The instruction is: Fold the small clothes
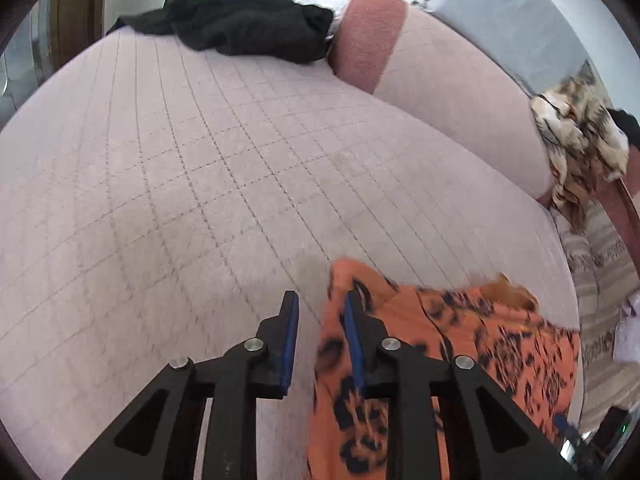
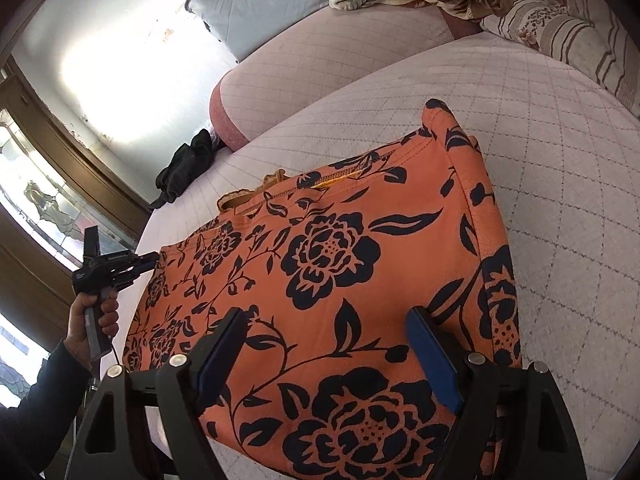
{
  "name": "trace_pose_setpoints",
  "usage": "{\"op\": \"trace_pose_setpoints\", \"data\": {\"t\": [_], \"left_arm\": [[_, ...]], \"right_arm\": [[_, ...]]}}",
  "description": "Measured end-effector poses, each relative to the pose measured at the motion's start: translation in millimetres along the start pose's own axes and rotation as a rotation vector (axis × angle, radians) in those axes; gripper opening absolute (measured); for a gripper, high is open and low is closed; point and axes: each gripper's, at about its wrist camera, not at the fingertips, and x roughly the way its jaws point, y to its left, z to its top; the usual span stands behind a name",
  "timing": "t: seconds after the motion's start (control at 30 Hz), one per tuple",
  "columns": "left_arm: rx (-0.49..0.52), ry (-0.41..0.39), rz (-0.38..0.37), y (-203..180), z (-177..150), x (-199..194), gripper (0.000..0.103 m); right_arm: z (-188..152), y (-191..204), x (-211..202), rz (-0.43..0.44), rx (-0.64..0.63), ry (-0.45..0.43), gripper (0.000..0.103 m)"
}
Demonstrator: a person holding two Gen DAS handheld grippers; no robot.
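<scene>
**Two grippers at one orange garment on the quilted bed**

From the left wrist camera, the left gripper (image 1: pixel 320 300) points steeply down at the pale quilted bed cover (image 1: pixel 180 168). Its two black fingers with blue pads stand a narrow way apart, and I see nothing pinched between them: only bare quilt shows in the gap. The orange floral garment (image 1: pixel 480 340) lies just right of that gap, its blurred edge running under and behind the right-hand finger. Whether that finger touches the cloth I cannot tell. Far back on the bed sits a crumpled black garment (image 1: pixel 248 20), beside the pink bolster (image 1: pixel 440 80); a brown patterned blanket (image 1: pixel 580 140) is heaped at the right.

From the right wrist camera, the garment (image 2: pixel 340 260) lies spread flat on the cover (image 2: pixel 560 200). Its long axis runs from the near edge by this gripper away toward the far end, where a stitched band and a yellow-lined opening face the bolster (image 2: pixel 320 68). The right gripper (image 2: pixel 328 328) tilts down over the near end with its fingers wide apart, cloth showing below the gap and nothing clamped. At the garment's left edge, a person's hand (image 2: pixel 94 320) in a dark sleeve grips the handle of the left gripper (image 2: pixel 152 258), whose tip sits right at the cloth's corner.
</scene>
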Motion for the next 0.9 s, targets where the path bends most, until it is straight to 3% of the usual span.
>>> {"op": "trace_pose_setpoints", "data": {"t": [0.1, 0.23, 0.4, 0.9], "left_arm": [[0.084, -0.052, 0.031, -19.7, -35.6, -36.9, 0.05], [0.162, -0.03, 0.099, -40.3, -83.2, -61.2, 0.055], [0.169, -0.016, 0.173, -46.1, -121.6, -69.3, 0.058], [0.215, 0.01, 0.235, -68.4, -142.9, -60.8, 0.063]], "right_arm": [[-0.9, 0.0, -0.5, -0.001, 0.001, -0.007, 0.084], [-1.3, 1.2, 0.2, -0.009, 0.004, -0.013, 0.084], [-1.9, 3.2, 0.6, -0.028, 0.008, -0.021, 0.084], [-4.8, -1.4, -7.0, 0.002, 0.022, -0.035, 0.084]]}}
